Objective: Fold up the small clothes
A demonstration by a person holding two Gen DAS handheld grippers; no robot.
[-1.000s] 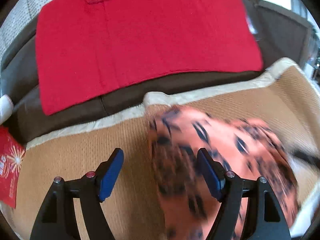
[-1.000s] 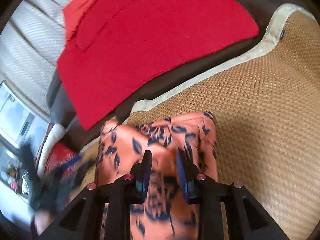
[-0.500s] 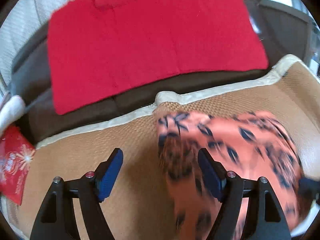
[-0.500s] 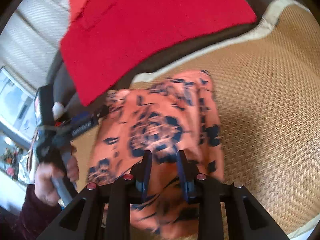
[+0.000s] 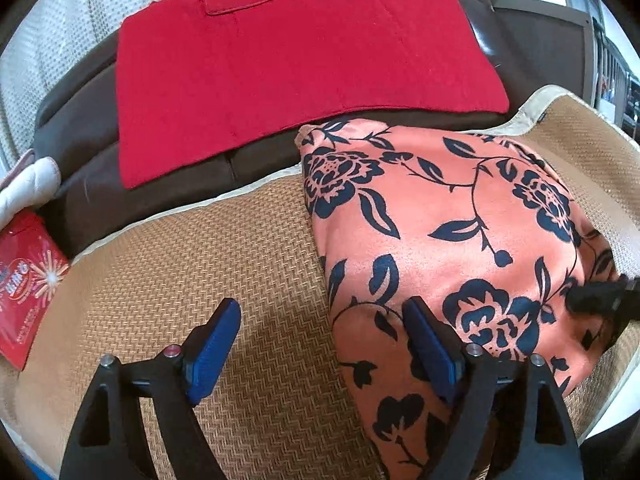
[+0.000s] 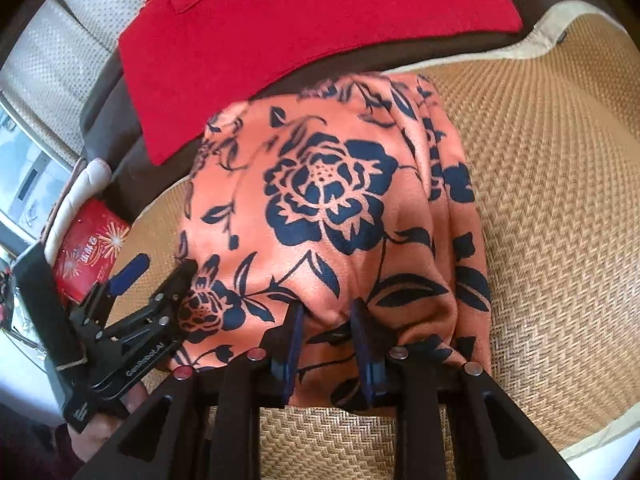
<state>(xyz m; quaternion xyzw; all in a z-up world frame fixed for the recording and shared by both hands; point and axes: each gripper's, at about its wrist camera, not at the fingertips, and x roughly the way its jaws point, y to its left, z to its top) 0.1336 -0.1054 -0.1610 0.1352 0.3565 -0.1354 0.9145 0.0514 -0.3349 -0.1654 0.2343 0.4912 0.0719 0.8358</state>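
An orange cloth with dark blue flowers (image 5: 440,208) lies spread on the woven mat (image 5: 224,264). My left gripper (image 5: 324,344) hangs over the cloth's left edge with its jaws opening. Its right finger is above the fabric and its left finger above bare mat, and neither pad presses on anything. In the right wrist view the orange cloth (image 6: 328,184) runs away from me, and my right gripper (image 6: 328,312) is shut on a bunched fold at its near edge. The left gripper (image 6: 164,266) shows there at the cloth's left side. The right gripper shows only as a dark blur at the left view's right edge.
A red garment (image 5: 288,64) lies flat on the dark brown cushion (image 5: 80,128) behind the mat. A red printed packet (image 5: 28,288) and a white pad (image 5: 28,184) sit at the left. A hand (image 6: 92,440) holds the left gripper.
The orange cloth was blurred and moving between the left fingers; it now lies spread and still on the mat. The left gripper has shifted to its left edge and its jaws stand wider.
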